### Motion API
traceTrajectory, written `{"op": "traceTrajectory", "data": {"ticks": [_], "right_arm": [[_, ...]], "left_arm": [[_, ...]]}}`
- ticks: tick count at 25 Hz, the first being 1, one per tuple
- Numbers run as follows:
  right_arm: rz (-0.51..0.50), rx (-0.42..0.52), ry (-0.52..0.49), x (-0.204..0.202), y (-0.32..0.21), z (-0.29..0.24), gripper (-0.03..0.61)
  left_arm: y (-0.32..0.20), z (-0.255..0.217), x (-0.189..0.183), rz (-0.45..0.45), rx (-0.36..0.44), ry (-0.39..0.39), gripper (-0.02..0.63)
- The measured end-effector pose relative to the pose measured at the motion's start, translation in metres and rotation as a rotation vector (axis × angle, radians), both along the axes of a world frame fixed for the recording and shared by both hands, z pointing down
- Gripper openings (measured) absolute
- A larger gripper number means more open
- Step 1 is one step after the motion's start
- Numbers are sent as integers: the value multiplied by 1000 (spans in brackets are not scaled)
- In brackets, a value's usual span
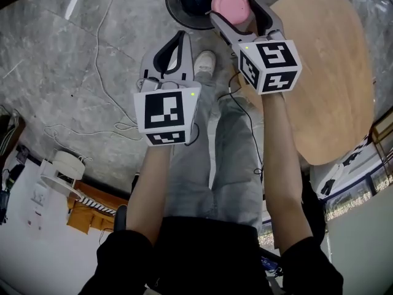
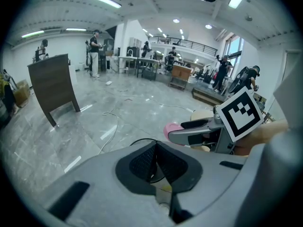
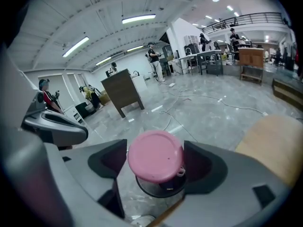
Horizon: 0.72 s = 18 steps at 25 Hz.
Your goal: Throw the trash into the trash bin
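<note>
A cup with a pink lid (image 1: pixel 231 6) is clamped between the jaws of my right gripper (image 1: pixel 236 10), held in the air by the near rim of the round black trash bin (image 1: pixel 190 2) on the floor. In the right gripper view the pink cup (image 3: pixel 155 156) fills the gap of the right gripper (image 3: pixel 156 167), with the bin (image 3: pixel 161 191) directly beneath. My left gripper (image 1: pixel 180 40) hovers lower left of the bin, shut and holding nothing. The left gripper view shows the left gripper's (image 2: pixel 156 162) pads meeting, and the pink cup (image 2: pixel 171 129) to the right.
A round wooden table (image 1: pixel 325 72) stands right of the bin, close under my right arm. Cables (image 1: pixel 104 60) trail over the grey stone floor at left. The person's shoe (image 1: pixel 206 60) is just short of the bin. A dark wooden desk (image 2: pixel 52 86) stands farther off.
</note>
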State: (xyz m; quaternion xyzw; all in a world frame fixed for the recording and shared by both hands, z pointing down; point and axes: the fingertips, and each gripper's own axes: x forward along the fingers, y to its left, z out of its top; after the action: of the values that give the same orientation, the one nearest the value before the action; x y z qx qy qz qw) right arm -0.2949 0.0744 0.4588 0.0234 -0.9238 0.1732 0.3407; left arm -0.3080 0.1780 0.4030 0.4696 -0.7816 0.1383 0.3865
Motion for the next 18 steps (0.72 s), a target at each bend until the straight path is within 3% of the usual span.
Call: {"op": "traceTrajectory", "data": {"ticks": [6, 9, 10, 11, 18], "right_arm": [[4, -35, -38, -9, 5, -5, 324], [29, -52, -37, 11, 2, -14, 317], [55, -55, -39, 21, -1, -19, 235], [90, -56, -44, 32, -5, -24, 31], [176, -104, -123, 100, -9, -79, 12]], "left_arm": [[-11, 1, 7, 46, 12, -1, 2], [-15, -4, 12, 71, 13, -7, 2], [-17, -8, 15, 80, 14, -11, 2], [-20, -12, 17, 91, 16, -16, 2], [-50, -60, 53, 184, 54, -51, 2]]}}
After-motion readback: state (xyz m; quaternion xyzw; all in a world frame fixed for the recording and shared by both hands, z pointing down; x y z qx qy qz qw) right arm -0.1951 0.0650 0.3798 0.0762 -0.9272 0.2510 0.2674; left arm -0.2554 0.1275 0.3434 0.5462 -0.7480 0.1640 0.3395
